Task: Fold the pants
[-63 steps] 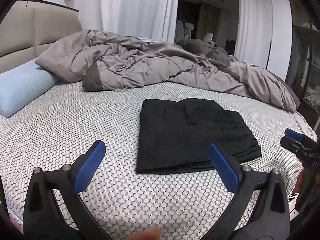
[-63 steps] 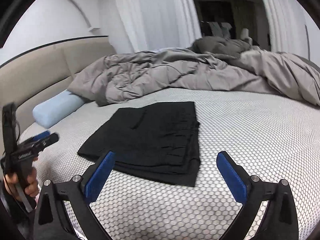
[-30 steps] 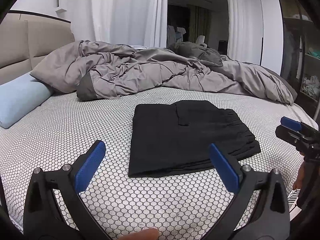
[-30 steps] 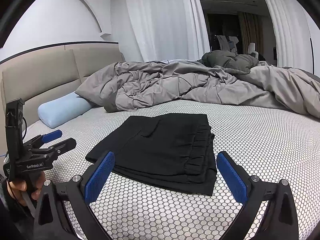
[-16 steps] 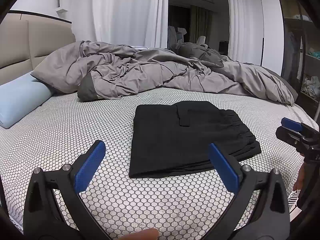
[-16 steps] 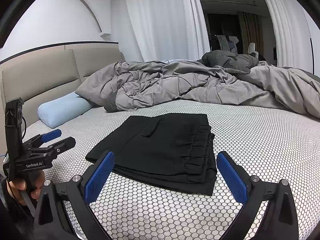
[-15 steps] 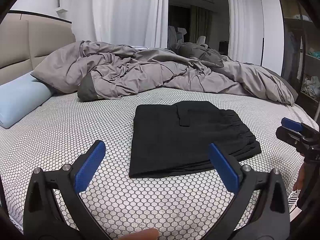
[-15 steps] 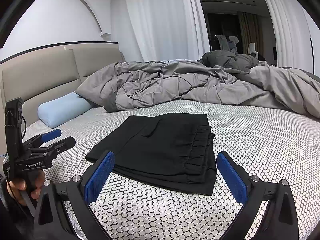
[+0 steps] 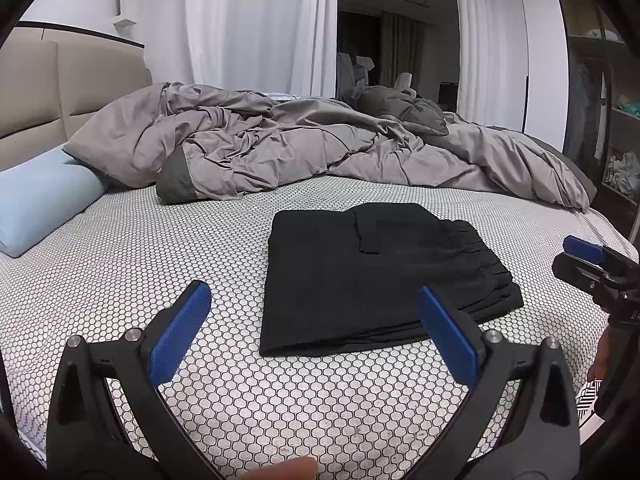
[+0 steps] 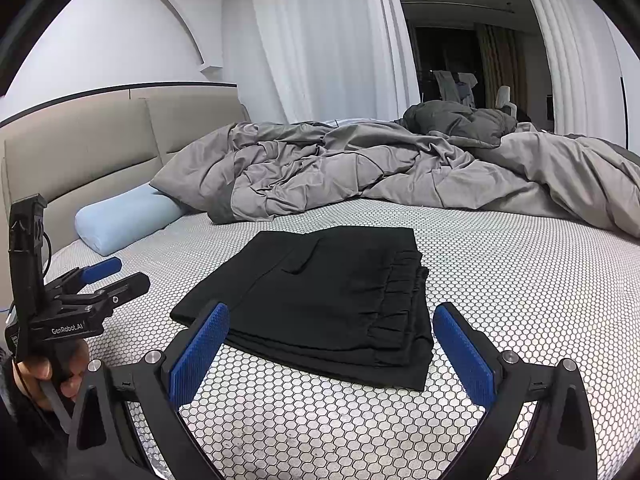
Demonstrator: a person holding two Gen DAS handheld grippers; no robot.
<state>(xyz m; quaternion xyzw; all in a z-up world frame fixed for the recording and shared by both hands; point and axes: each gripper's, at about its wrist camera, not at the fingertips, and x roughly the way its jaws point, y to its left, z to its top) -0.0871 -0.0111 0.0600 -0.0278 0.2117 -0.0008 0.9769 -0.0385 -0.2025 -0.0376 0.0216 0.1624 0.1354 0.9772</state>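
Black pants (image 9: 372,272) lie folded into a flat rectangle on the honeycomb-patterned bed sheet (image 9: 140,264), waistband to the right; they also show in the right wrist view (image 10: 328,296). My left gripper (image 9: 316,336) is open and empty, held back from the pants' near edge. My right gripper (image 10: 332,352) is open and empty, held back from the pants' near right corner. The right gripper also shows at the right edge of the left wrist view (image 9: 588,260), and the left gripper at the left of the right wrist view (image 10: 108,280).
A rumpled grey duvet (image 9: 320,152) fills the far side of the bed. A light blue pillow (image 9: 36,196) lies at the left by the beige headboard (image 10: 80,160). White curtains (image 9: 260,24) and a dark doorway stand behind. Shelves (image 9: 616,128) stand at the right.
Both grippers have drawn back slightly from the pants and steadied. In the last half second nothing has visibly moved. The pants lie unchanged.
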